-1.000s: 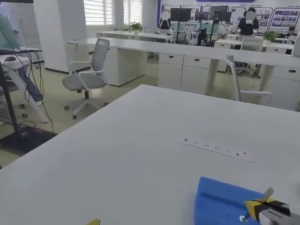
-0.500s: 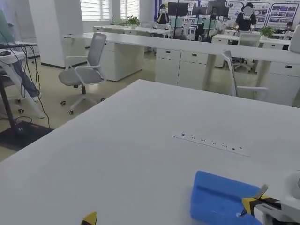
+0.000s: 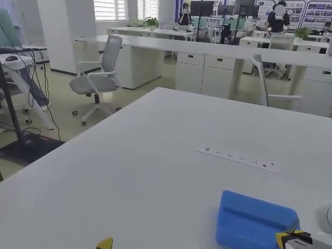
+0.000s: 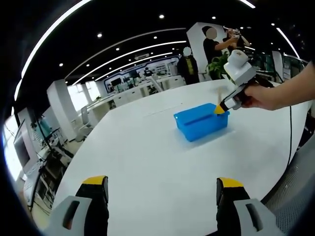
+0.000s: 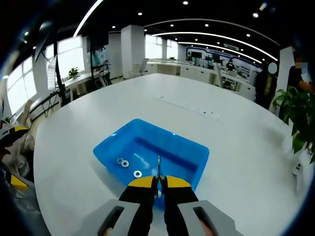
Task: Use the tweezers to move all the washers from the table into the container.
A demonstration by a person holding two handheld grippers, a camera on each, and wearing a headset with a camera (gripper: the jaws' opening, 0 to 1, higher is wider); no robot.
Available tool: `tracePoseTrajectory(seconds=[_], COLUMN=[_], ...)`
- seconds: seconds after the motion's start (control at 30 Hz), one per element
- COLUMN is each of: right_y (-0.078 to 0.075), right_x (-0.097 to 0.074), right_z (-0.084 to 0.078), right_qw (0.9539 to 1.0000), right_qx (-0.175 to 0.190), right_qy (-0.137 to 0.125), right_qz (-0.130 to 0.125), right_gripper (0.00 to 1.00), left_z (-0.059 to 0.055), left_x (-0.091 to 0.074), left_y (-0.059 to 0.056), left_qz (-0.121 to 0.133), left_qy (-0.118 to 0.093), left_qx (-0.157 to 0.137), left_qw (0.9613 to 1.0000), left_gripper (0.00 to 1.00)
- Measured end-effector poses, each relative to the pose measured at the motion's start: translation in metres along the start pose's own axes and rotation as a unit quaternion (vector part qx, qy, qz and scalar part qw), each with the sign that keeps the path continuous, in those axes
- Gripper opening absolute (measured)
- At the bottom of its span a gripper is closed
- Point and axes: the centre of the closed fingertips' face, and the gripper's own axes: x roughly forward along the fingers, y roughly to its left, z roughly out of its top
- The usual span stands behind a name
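Note:
The blue container (image 5: 170, 132) stands on the white table, with three washers (image 5: 124, 162) lying on its floor. My right gripper (image 5: 158, 183) is shut on the thin tweezers (image 5: 158, 169), whose tips point down over the container's near side. In the left gripper view a hand holds that right gripper (image 4: 231, 101) at the blue container (image 4: 204, 128). My left gripper (image 4: 162, 189) hovers well back over bare table with its jaws wide apart and nothing between them. The head view catches the container (image 3: 249, 231) and the right gripper's yellow fingertips (image 3: 286, 238) at the bottom edge.
A recessed power strip (image 3: 241, 157) lies in the table beyond the container. A potted plant (image 5: 295, 113) and a small white device (image 5: 297, 169) sit near the table's right edge. Office chairs (image 3: 98, 78) and other desks stand past the far edge.
The head camera has shifted. The right gripper with the tweezers has dropped toward the bottom edge of the head view, at the container's near right corner.

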Motion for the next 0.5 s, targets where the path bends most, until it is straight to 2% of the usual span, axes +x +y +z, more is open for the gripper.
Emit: tracePoseTrajectory(seconds=[0.1, 0.23, 0.33, 0.4, 0.43, 0.5], right_y=[0.002, 0.001, 0.002, 0.005, 0.007, 0.012], right_x=[0.001, -0.003, -0.011, -0.020, -0.024, -0.041], right_z=[-0.006, -0.003, 0.008, 0.017, 0.021, 0.039], right_qw=[0.9999, 1.0000, 0.9999, 0.9995, 0.9993, 0.9969], right_qx=[0.001, 0.004, 0.002, -0.001, -0.007, -0.019], right_qy=[0.010, 0.003, -0.015, -0.029, -0.035, -0.075], right_qz=[0.002, -0.002, 0.001, 0.010, 0.013, 0.013], right_gripper=[0.03, 0.04, 0.03, 0.03, 0.03, 0.03], left_z=[-0.001, 0.002, 0.009, 0.012, 0.016, 0.027], left_x=[0.000, -0.001, -0.003, -0.004, -0.006, -0.010], left_y=[-0.002, -0.005, -0.005, -0.008, -0.010, -0.016], left_qz=[-0.005, -0.010, -0.017, -0.030, -0.039, -0.058], left_qy=[0.003, -0.003, -0.020, -0.020, -0.027, -0.044], left_qx=[0.003, 0.010, -0.003, -0.008, -0.012, -0.010], left_qw=[1.0000, 0.9999, 0.9997, 0.9993, 0.9988, 0.9973], left_gripper=[0.92, 0.87, 0.85, 0.81, 0.80, 0.76])
